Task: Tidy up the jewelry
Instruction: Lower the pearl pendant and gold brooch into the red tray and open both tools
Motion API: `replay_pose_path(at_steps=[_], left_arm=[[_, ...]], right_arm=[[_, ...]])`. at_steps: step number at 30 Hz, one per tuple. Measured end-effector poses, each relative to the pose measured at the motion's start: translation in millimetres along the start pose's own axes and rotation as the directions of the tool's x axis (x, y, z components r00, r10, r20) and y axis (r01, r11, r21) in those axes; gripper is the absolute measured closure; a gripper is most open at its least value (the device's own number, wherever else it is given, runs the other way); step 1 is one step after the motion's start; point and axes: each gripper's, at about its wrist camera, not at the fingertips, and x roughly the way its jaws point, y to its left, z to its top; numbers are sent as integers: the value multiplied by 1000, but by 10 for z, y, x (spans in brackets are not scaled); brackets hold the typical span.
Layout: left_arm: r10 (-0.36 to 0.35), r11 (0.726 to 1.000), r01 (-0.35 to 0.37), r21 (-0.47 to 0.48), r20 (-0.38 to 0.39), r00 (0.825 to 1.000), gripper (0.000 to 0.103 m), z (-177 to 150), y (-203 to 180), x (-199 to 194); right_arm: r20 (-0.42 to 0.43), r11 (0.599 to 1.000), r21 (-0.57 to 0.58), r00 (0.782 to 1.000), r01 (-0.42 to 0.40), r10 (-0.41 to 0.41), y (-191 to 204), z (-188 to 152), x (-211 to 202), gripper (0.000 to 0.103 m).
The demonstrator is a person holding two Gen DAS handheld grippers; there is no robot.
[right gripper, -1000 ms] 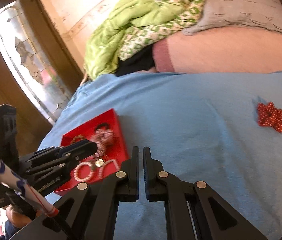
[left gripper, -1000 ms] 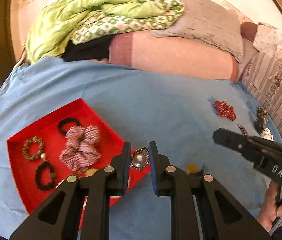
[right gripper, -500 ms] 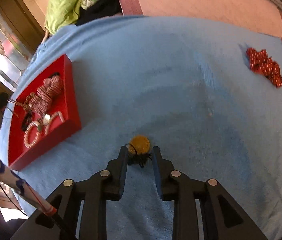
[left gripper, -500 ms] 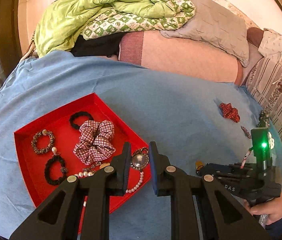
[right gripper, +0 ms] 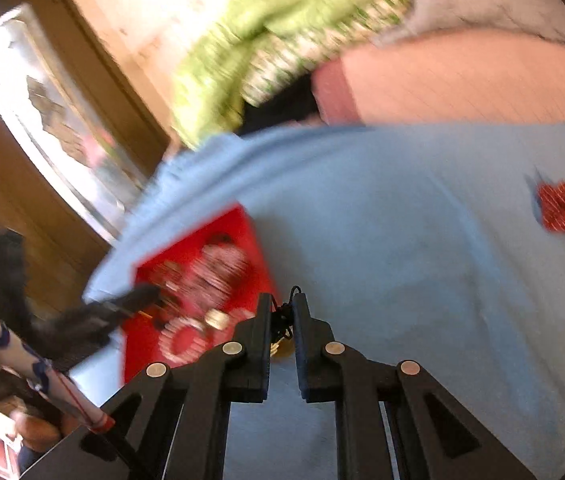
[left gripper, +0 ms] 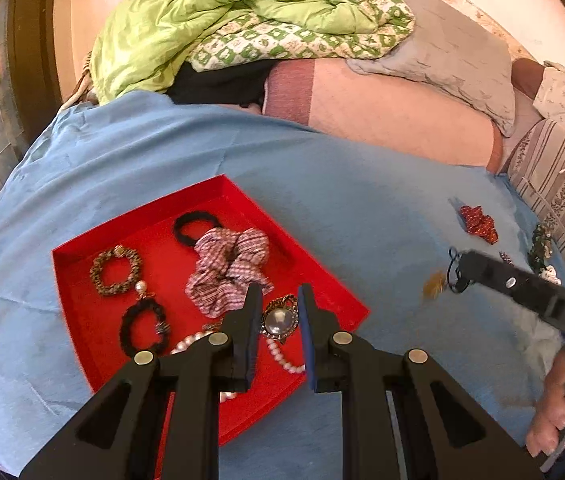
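Observation:
My left gripper [left gripper: 279,292] hovers over the near corner of the red tray [left gripper: 82,280], shut on a round silver pendant [left gripper: 280,322]. Its pearl string [left gripper: 282,358] trails down into the tray. A checked scrunchie [left gripper: 228,264], a black hair tie [left gripper: 196,228] and a beaded bracelet [left gripper: 116,270] lie in the tray. My right gripper [right gripper: 282,304] is closing its jaws on the black cord [right gripper: 282,316] of an amber bead [right gripper: 282,346]. In the left wrist view the amber bead [left gripper: 434,286] dangles above the blue sheet from the right gripper [left gripper: 462,264].
A red sequin bow [left gripper: 478,224] and a few small trinkets [left gripper: 540,248] lie on the blue sheet [left gripper: 362,208] at the right. Pillows and a green quilt [left gripper: 210,20] are piled at the back. A hand [left gripper: 562,412] grips the right tool's handle.
The right gripper dropped to the amber bead, closed on its cord and lifted it off the sheet toward the tray. The left gripper shifted over the tray, still gripping the pendant.

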Motion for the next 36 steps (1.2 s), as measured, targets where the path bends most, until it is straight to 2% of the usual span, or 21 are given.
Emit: replay_pose_path(at_steps=[2, 9, 14, 17, 20, 28, 31, 36], left_arm=[[11, 1000, -11, -6, -9, 1000, 86, -29, 69, 1], [55, 997, -59, -45, -90, 994, 86, -198, 404, 108], [75, 992, -91, -92, -161, 984, 86, -305, 648, 230], [57, 989, -83, -124, -198, 979, 86, -350, 745, 308], [55, 988, -83, -127, -210, 976, 86, -361, 745, 362], [54, 986, -91, -137, -249, 967, 85, -354, 735, 510], [61, 984, -99, -147, -246, 967, 70, -334, 758, 500], [51, 982, -88, -164, -221, 974, 67, -320, 774, 446]], right_arm=[[2, 999, -12, 999, -38, 38, 158, -8, 85, 92], [-98, 994, -2, 989, -110, 109, 496, -173, 626, 92], [-127, 996, 22, 988, -89, 91, 514, -246, 920, 92], [-153, 996, 50, 985, -68, 75, 409, -274, 1076, 92], [-171, 997, 71, 984, -44, 56, 308, -294, 1175, 92], [-219, 999, 37, 976, 11, -3, 224, -370, 1309, 89], [-227, 999, 26, 974, 19, -13, 232, -366, 1300, 87], [-211, 999, 28, 977, 14, -8, 251, -337, 1225, 85]])
